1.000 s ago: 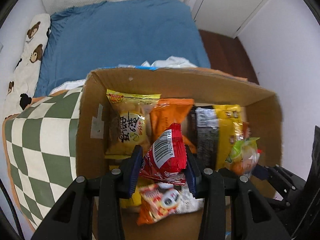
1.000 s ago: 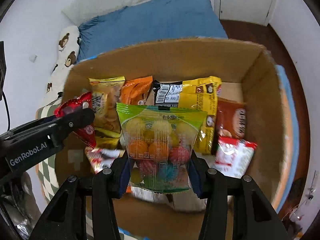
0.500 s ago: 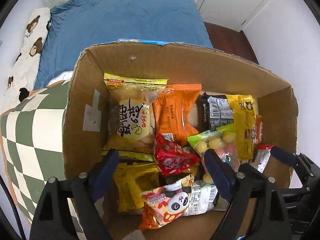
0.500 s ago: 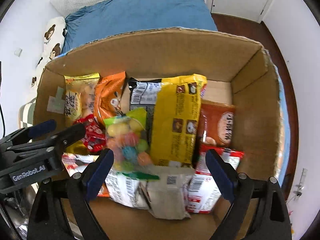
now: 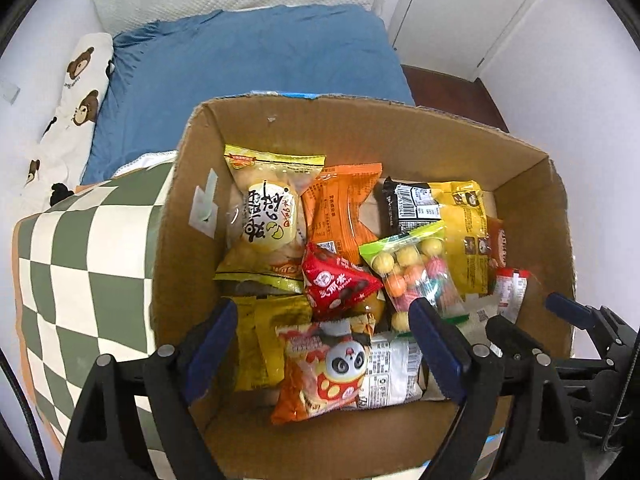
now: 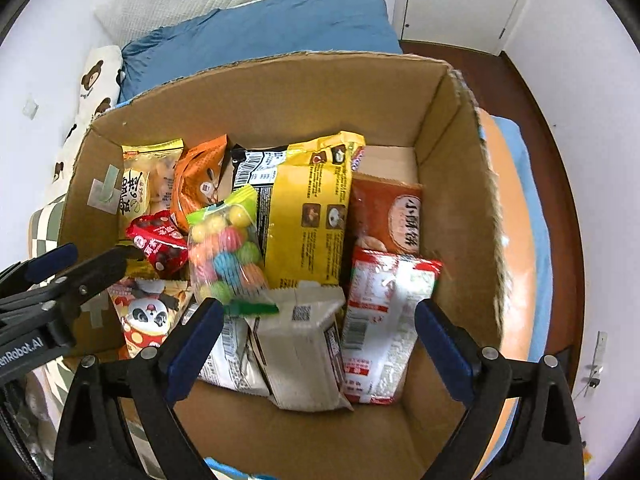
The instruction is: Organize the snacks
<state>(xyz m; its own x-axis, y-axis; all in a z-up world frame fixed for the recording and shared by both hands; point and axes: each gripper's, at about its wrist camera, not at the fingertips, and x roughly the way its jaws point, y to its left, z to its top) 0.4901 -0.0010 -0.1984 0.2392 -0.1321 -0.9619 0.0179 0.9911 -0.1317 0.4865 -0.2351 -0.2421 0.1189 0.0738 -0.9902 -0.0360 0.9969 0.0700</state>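
We see the snacks lying together inside an open cardboard box (image 5: 524,168). The red triangular packet (image 5: 338,284) rests near the middle of the pile, touching the orange packet (image 5: 340,216) behind it and the panda packet (image 5: 332,364) in front of it. Just beside it, toward the right gripper's side, lies the clear bag of coloured candy balls (image 6: 226,252), which leans on the big yellow packet (image 6: 308,216). A yellow bun packet (image 5: 266,216) stands at the far left wall of the box. On the right side we find a brown packet (image 6: 390,216), a red and white packet (image 6: 384,312) and a white folded packet (image 6: 296,344).

The left gripper (image 5: 324,340) hangs above the near part of the box with its jaws spread wide, and nothing is between them. The right gripper (image 6: 318,340) also points down into the box; its jaws have just been opening, they stand wide apart and hold nothing.

The box sits on a bed, with a green and white checked cloth (image 5: 80,264) at its left side, a blue blanket (image 5: 248,60) behind it and a pillow with bears (image 5: 76,92) further left.
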